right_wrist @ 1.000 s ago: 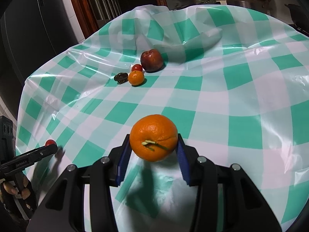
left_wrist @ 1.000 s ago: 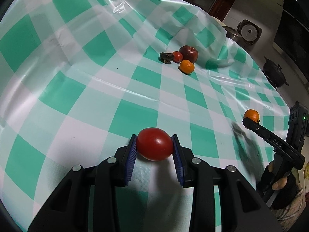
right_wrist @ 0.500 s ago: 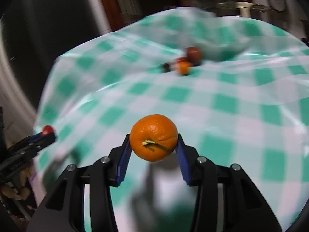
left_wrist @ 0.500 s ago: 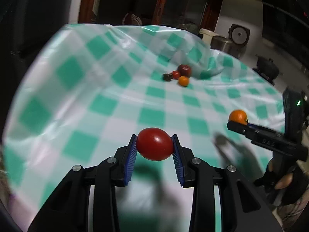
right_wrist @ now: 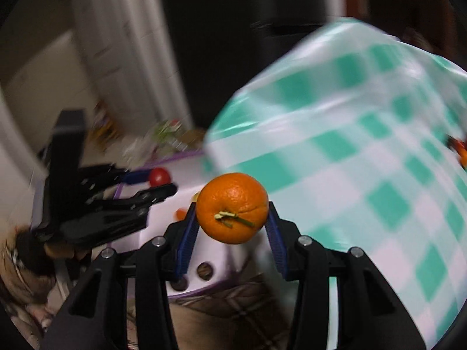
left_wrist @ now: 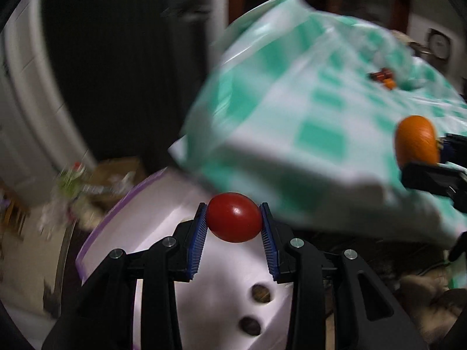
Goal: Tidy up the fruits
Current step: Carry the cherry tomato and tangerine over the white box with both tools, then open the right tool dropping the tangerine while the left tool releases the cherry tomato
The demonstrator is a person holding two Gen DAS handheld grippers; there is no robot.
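My left gripper (left_wrist: 233,223) is shut on a red tomato (left_wrist: 234,217) and holds it over a white tray with a purple rim (left_wrist: 122,204), beside the table's edge. My right gripper (right_wrist: 232,213) is shut on an orange (right_wrist: 232,207) and holds it above the same tray (right_wrist: 163,204). The orange also shows at the right of the left wrist view (left_wrist: 416,140); the tomato shows in the right wrist view (right_wrist: 159,176). Small dark fruits (left_wrist: 259,291) lie in the tray. More fruit (left_wrist: 383,77) sits far back on the table.
The table with its green and white checked cloth (left_wrist: 321,134) hangs over the tray at the right. Blurred clutter (left_wrist: 73,180) lies on the floor at the left. A dark doorway and white walls stand behind. A plaid cloth (right_wrist: 233,306) lies below.
Both grippers have swung left off the table with their fruits and now hang over the white tray. The view is blurred from the motion.
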